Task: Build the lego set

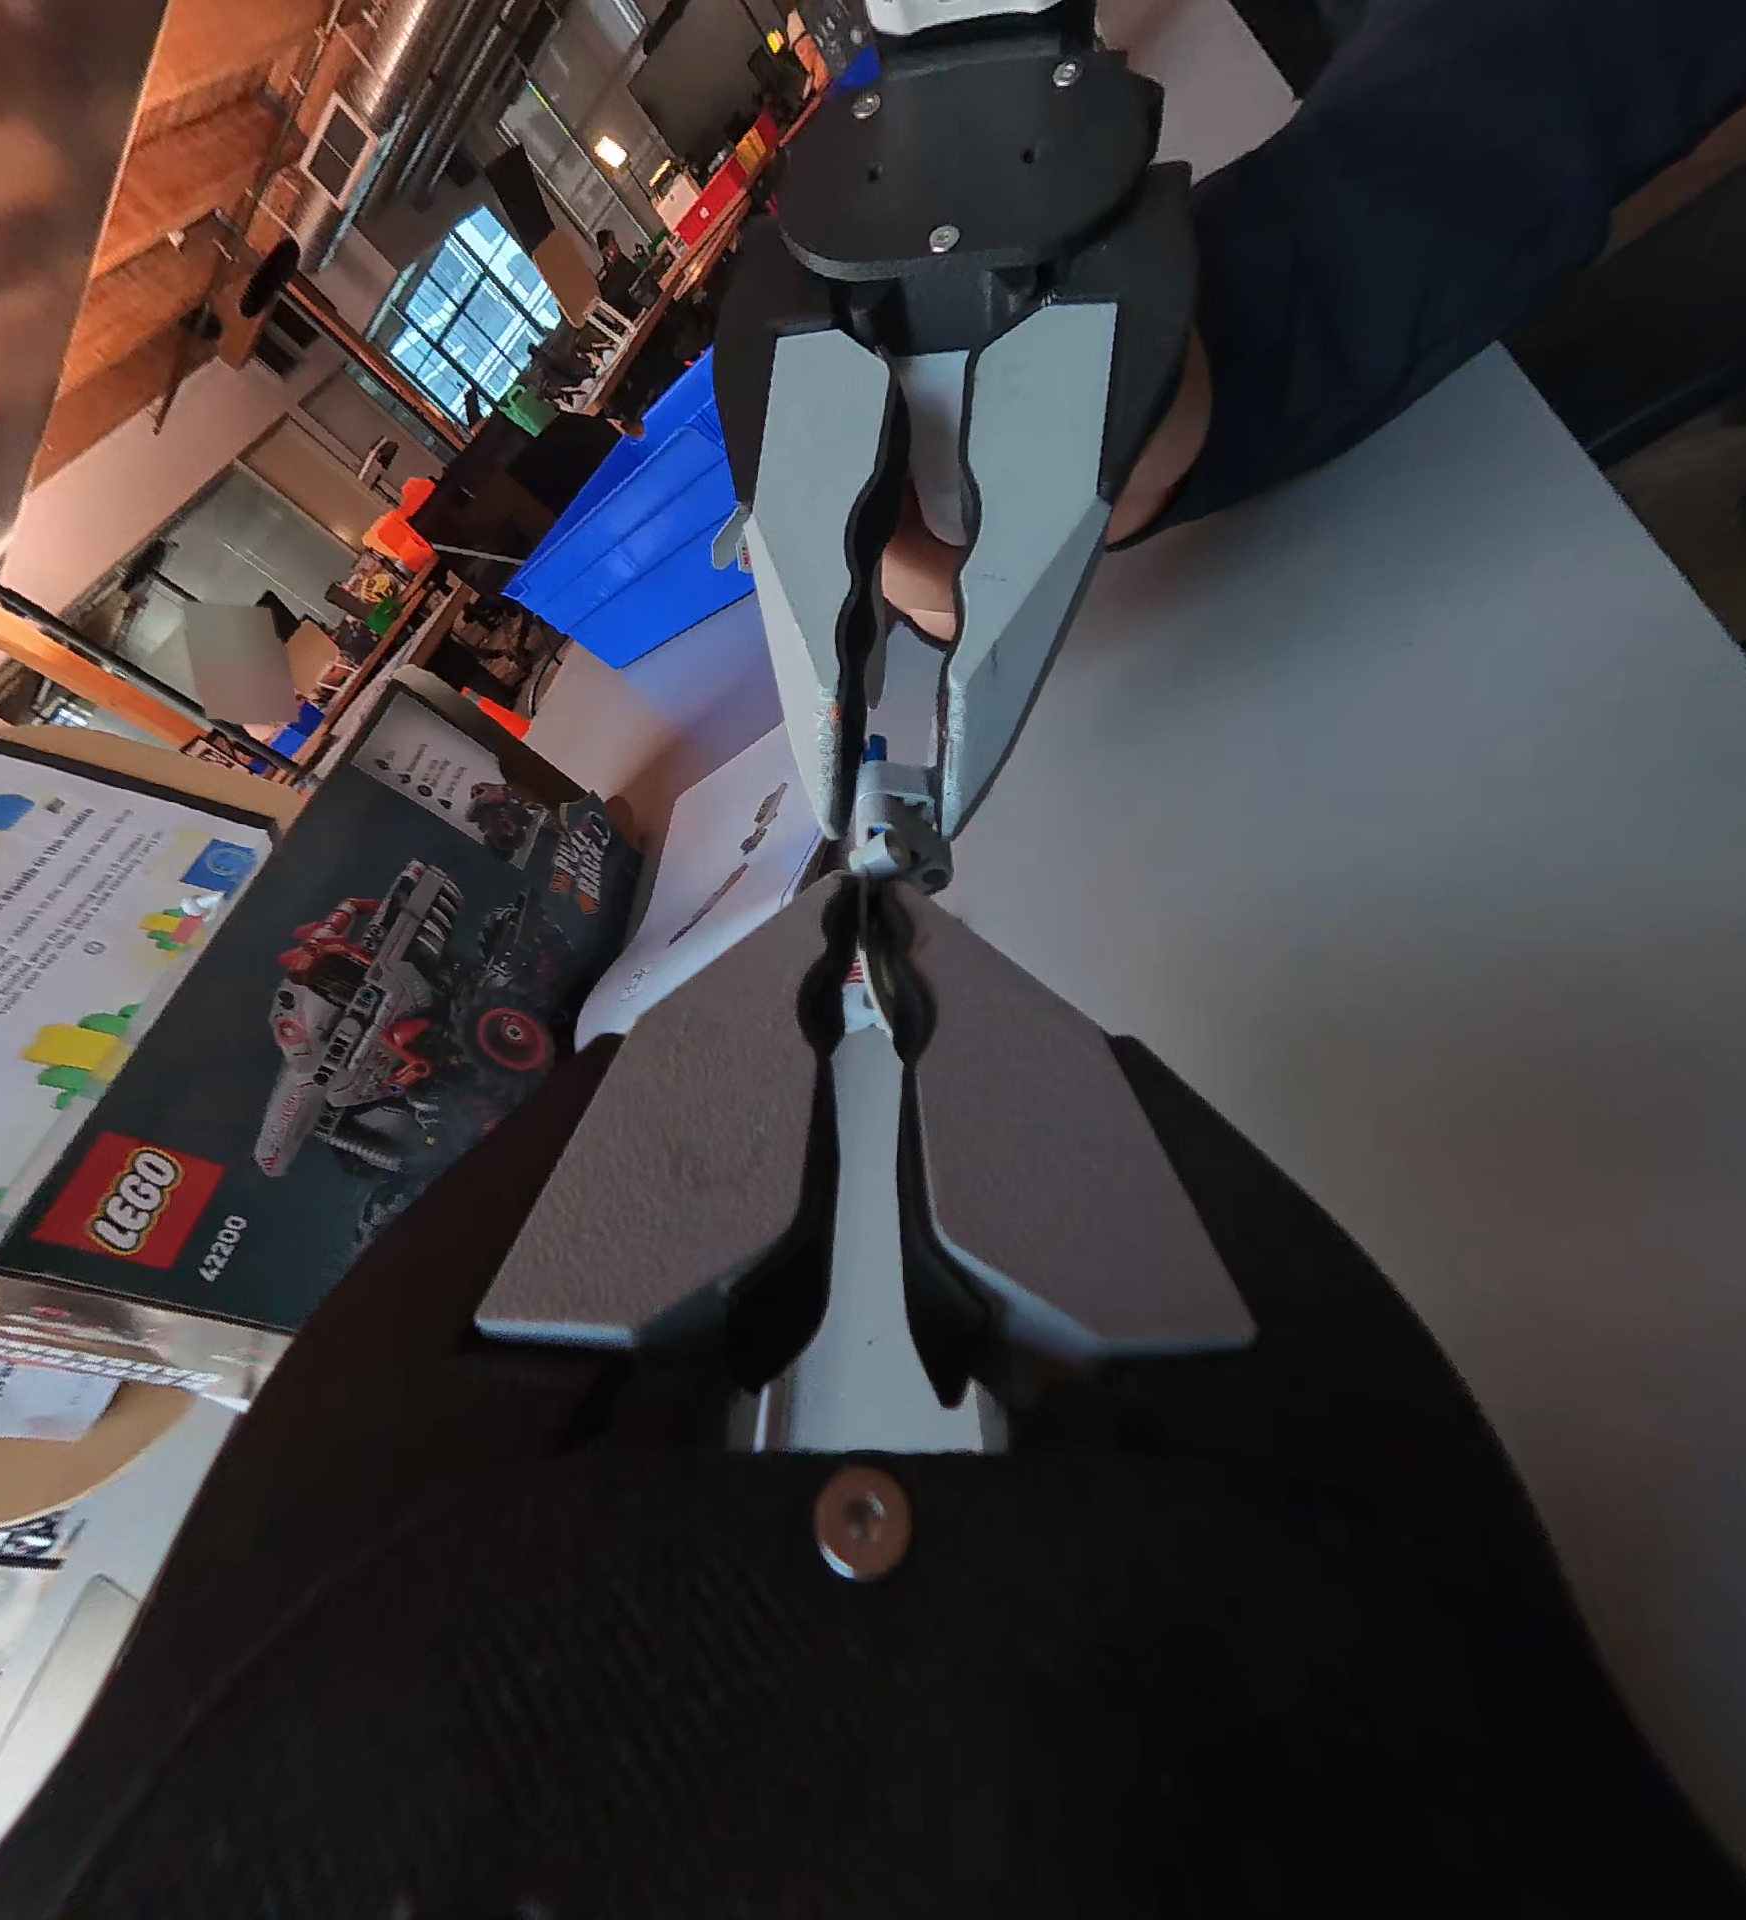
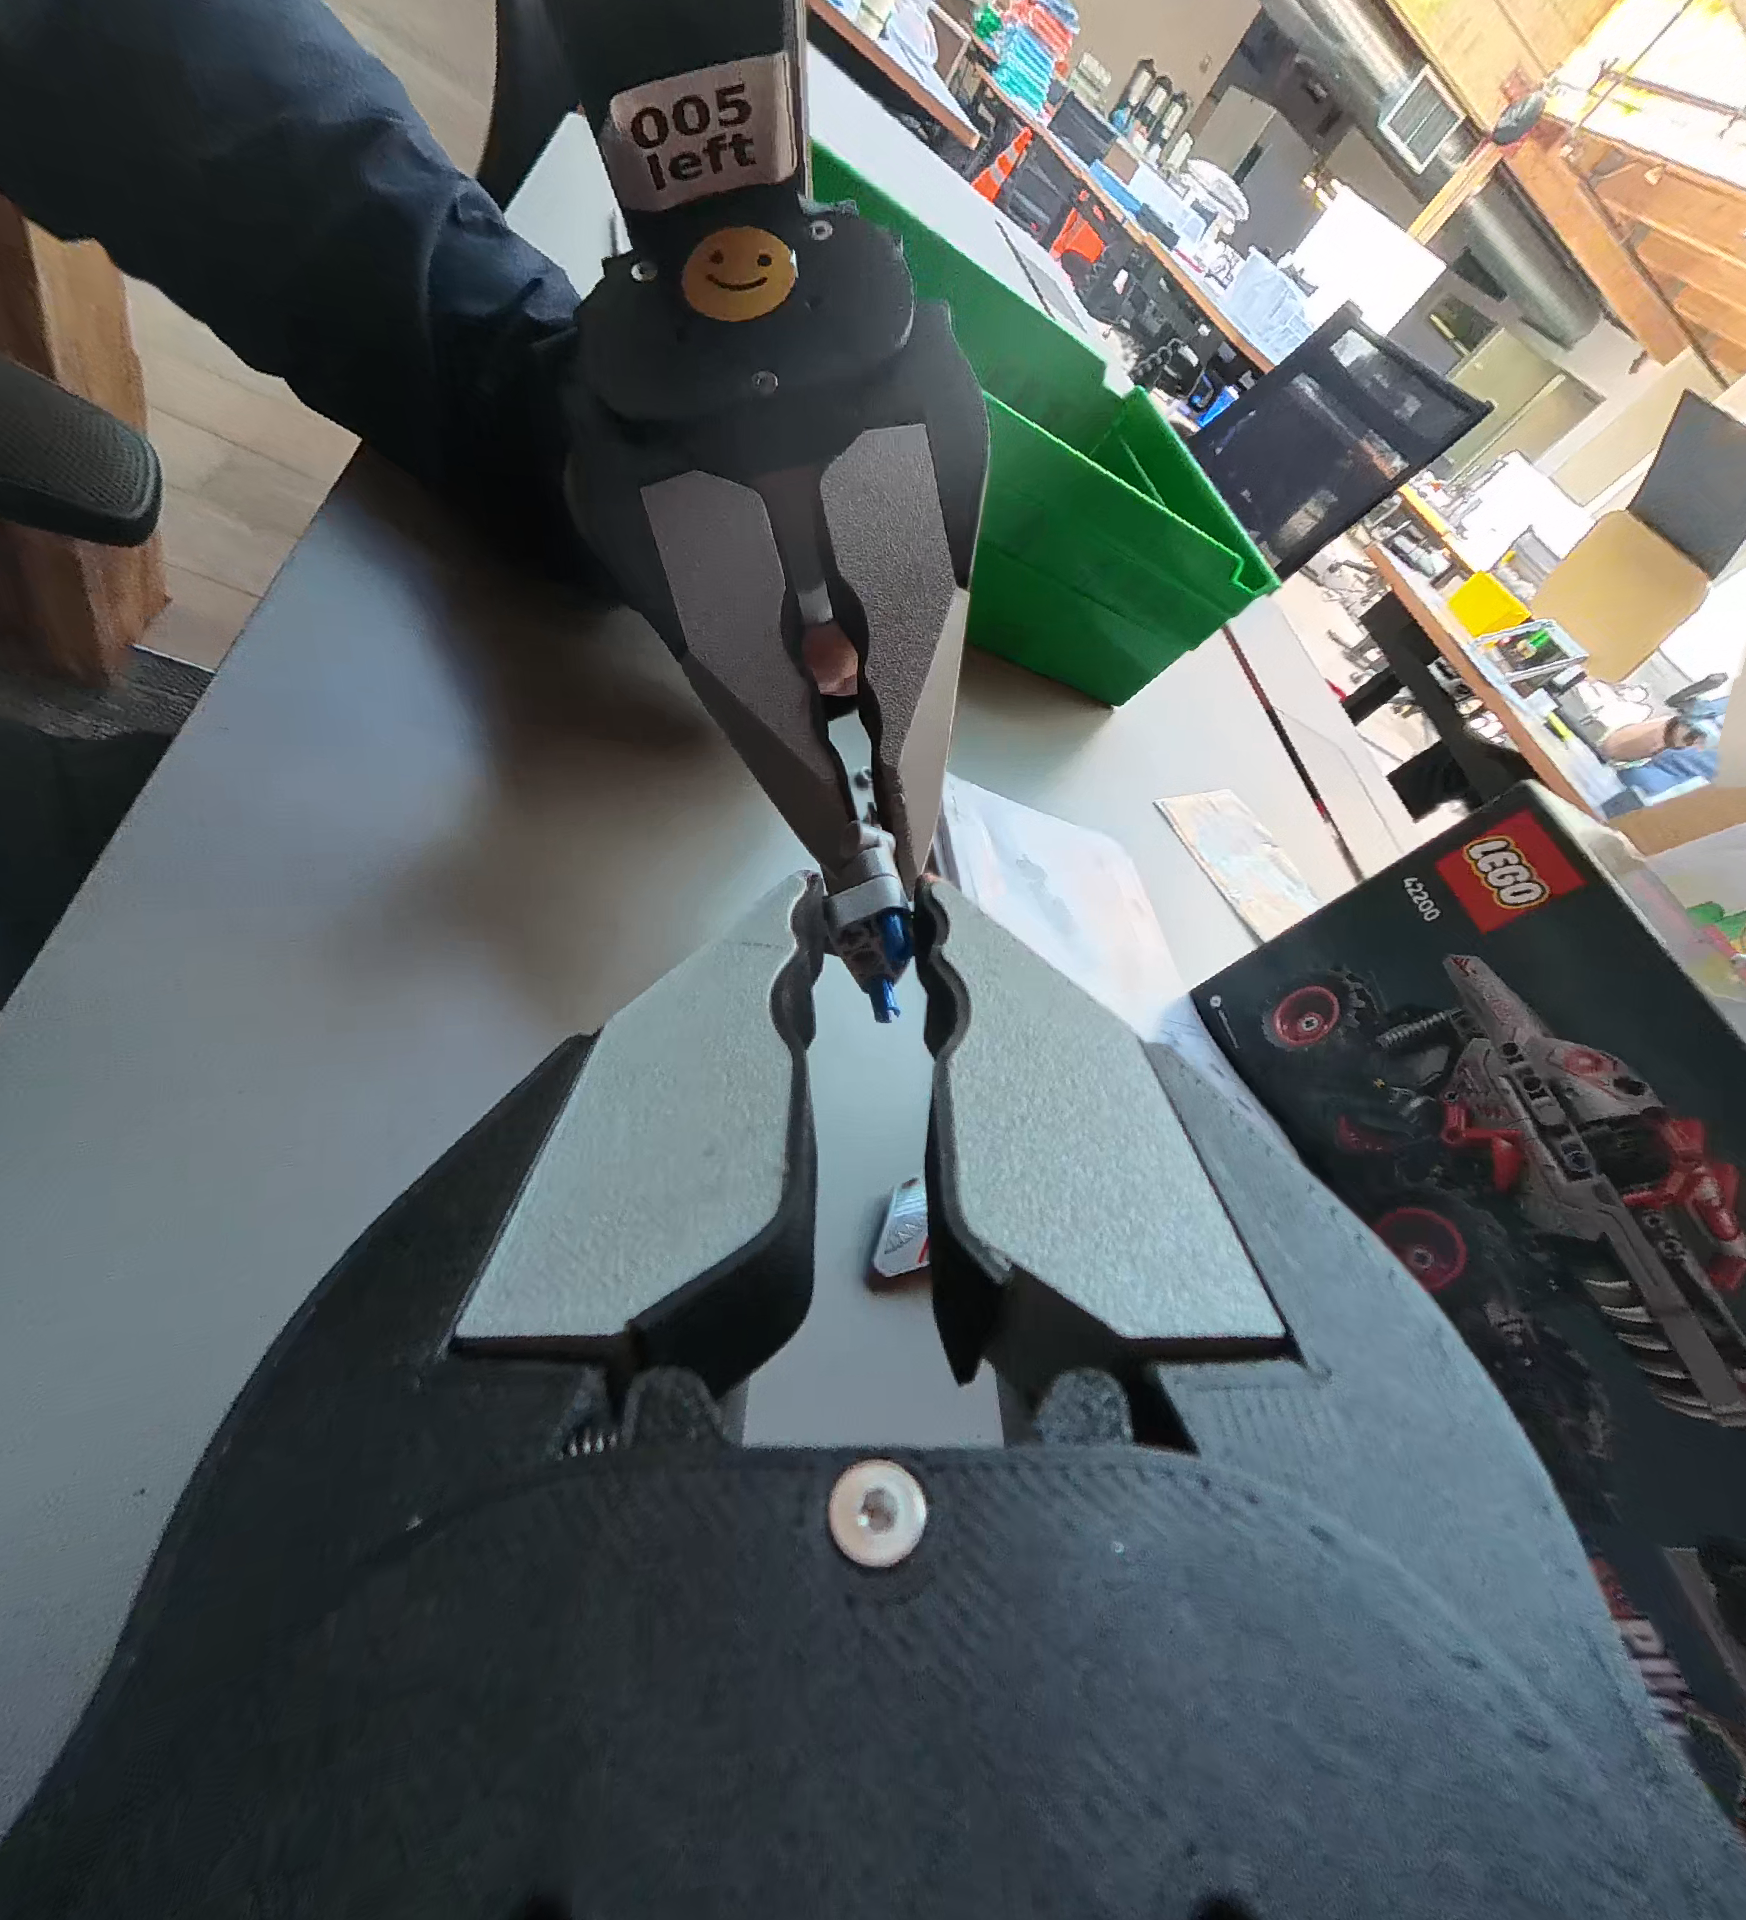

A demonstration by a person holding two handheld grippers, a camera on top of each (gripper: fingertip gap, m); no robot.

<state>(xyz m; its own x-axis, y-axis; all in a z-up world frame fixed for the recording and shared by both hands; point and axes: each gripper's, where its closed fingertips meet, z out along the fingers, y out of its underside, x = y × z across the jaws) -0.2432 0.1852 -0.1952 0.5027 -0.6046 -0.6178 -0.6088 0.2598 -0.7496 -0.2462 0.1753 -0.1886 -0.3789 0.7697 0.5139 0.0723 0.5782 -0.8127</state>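
The two grippers meet tip to tip above the white table (image 1: 1368, 935). My right gripper (image 2: 871, 904) is shut on a small grey lego connector (image 2: 853, 914) with a blue pin (image 2: 890, 971) sticking out of it. In the left wrist view this gripper (image 1: 890, 831) comes down from the top with the connector (image 1: 895, 805). My left gripper (image 1: 869, 904) is shut on a thin grey piece (image 1: 861, 982) that touches the connector. In the right wrist view it (image 2: 869, 842) reaches in from above. How the two pieces join is hidden by the fingertips.
The dark lego box (image 1: 329, 1039) (image 2: 1523, 1143) lies beside the work spot, with the instruction booklet (image 1: 734, 862) (image 2: 1045, 894) next to it. A small grey panel piece (image 2: 905, 1231) lies on the table under my right gripper. Blue bins (image 1: 640, 540) and green bins (image 2: 1087, 540) stand at the back. Left and right tips are no more than a few centimetres apart.
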